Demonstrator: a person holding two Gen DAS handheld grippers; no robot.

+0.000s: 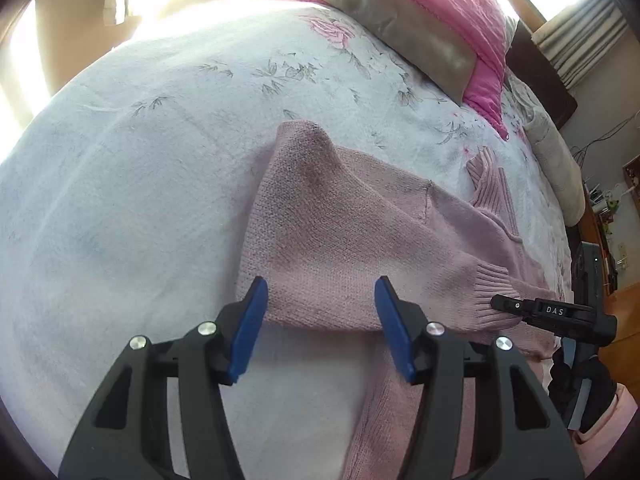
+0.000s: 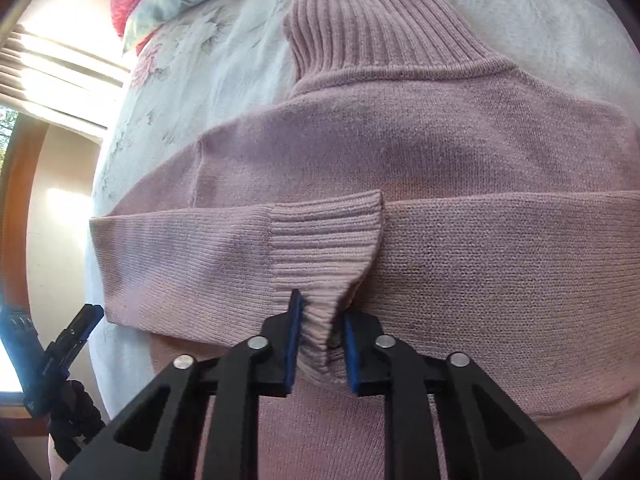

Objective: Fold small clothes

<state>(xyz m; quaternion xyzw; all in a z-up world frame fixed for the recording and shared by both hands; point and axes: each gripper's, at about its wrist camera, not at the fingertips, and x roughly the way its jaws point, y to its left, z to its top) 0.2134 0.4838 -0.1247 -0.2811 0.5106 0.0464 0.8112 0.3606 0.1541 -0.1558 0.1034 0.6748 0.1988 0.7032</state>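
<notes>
The right gripper (image 2: 318, 330) pinches the ribbed cuff (image 2: 324, 236) of one sleeve between its blue pads (image 2: 292, 344), the knit bunched in the narrow gap. That sleeve lies folded across the chest of the pink sweater (image 2: 440, 152), cuff meeting the other sleeve at the middle. The left gripper (image 1: 320, 312) is spread wide and holds nothing — it hovers over the folded sleeve. The sweater lies on the floral bedsheet (image 1: 140, 160), collar (image 1: 494, 188) toward the pink quilt (image 1: 440, 8) at the bed's far edge.
</notes>
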